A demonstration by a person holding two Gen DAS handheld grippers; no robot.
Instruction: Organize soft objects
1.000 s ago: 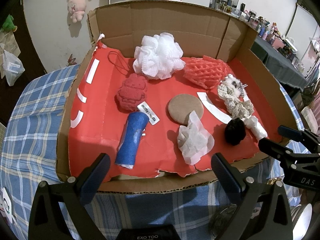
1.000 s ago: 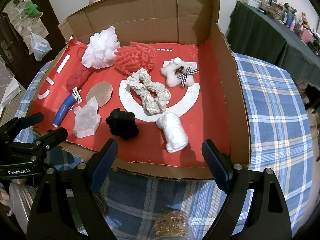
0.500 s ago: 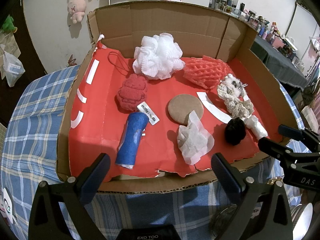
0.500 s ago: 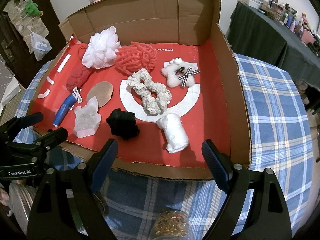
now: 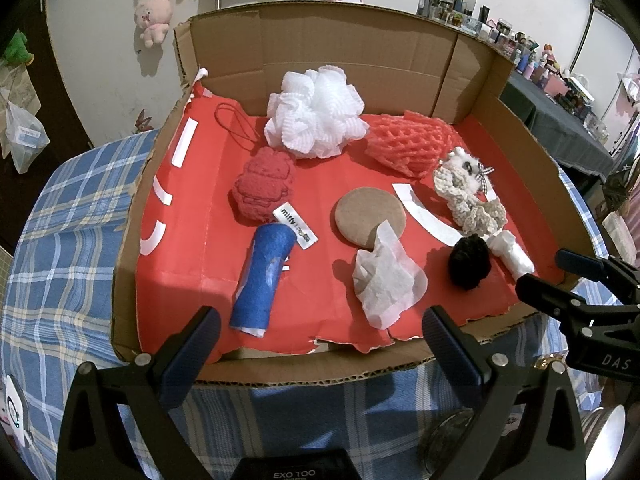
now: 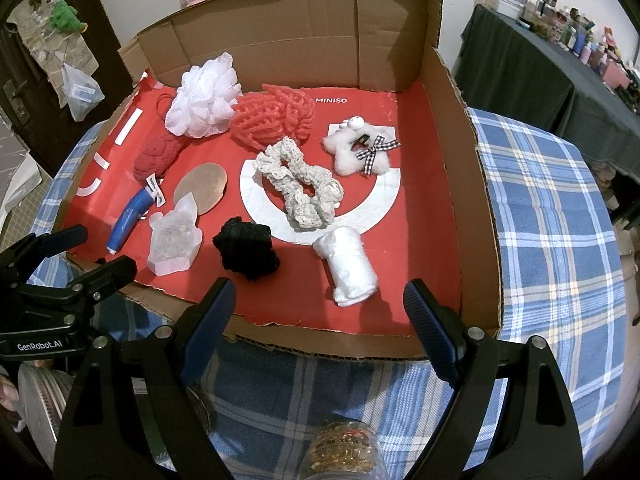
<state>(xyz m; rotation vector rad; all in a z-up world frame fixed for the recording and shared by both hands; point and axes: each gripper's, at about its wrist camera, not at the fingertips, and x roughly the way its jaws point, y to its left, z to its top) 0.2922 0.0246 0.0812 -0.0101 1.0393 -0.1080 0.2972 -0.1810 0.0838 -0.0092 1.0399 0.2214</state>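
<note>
A shallow cardboard box lined with red paper holds several soft things. At the back lie a white mesh pouf and a coral foam net. Nearer are a red plush, a blue roll, a tan round pad, a white tissue wad, a black pompom, a cream scrunchie, a fluffy white bow clip and a white roll. My left gripper and right gripper hover open at the box's near edge, both empty.
The box stands on a blue plaid tablecloth. A glass jar sits below my right gripper. Plush toys hang on the wall. A dark table with small bottles stands at the right.
</note>
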